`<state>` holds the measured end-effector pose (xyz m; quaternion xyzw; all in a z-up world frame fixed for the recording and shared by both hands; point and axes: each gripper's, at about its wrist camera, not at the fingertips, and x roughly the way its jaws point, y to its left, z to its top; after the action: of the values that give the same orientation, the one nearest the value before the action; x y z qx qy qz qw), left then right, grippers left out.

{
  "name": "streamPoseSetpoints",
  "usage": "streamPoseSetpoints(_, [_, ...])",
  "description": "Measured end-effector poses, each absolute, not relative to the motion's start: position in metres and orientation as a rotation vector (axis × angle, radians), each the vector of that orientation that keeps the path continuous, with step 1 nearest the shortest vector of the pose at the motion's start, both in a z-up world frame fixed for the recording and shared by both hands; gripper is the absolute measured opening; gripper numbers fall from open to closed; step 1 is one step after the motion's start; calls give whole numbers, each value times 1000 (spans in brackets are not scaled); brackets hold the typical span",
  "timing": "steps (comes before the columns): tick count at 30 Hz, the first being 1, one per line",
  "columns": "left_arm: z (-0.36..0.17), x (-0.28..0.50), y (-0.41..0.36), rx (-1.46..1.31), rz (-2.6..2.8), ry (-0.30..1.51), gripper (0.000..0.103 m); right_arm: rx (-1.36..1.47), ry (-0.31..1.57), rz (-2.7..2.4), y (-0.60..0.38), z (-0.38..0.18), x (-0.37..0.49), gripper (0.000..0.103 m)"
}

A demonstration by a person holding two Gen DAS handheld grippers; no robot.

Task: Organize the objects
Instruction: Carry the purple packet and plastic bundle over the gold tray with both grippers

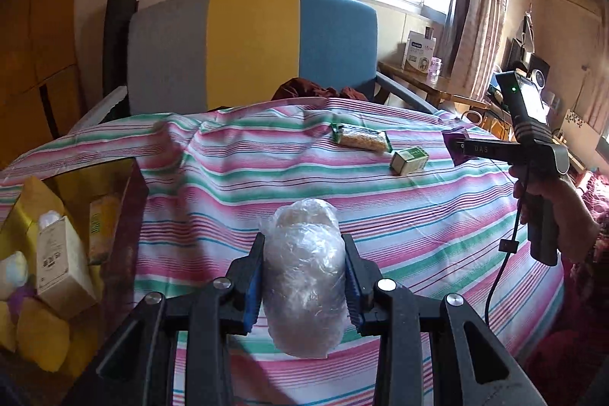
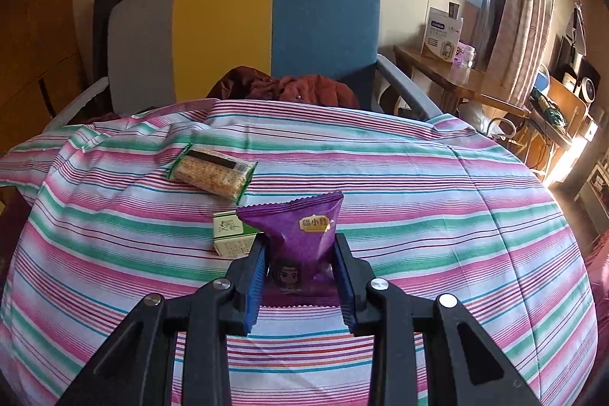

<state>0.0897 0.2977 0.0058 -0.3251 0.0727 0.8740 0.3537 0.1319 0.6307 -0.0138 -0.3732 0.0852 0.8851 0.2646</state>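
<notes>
Writing is scarce and mostly too small to read. Left tool (image 1: 304,276) pinches a clear plastic-wrapped bundle (image 1: 302,276) above the striped cloth (image 1: 399,215) covering the worktop; no label shows on it. Right tool (image 2: 300,269) pinches a purple snack packet (image 2: 300,234) bearing yellow Chinese characters and a cartoon face; in the left view its black arm reads "DAS". On the cloth lie a green-ended cracker pack (image 2: 213,174) and a small green-and-white box (image 2: 232,233), its print illegible. A yellow box (image 1: 95,177) at the left edge holds a beige carton (image 1: 62,261).
</notes>
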Motion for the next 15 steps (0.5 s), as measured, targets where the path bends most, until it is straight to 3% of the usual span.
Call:
streamPoseSetpoints(8, [2, 69, 225, -910, 2322, 104, 36, -1115, 344, 2443, 577, -3, 123, 33])
streamPoseSetpoints(15, [8, 41, 162, -937, 2408, -28, 36, -1154, 278, 2624, 470, 14, 99, 33])
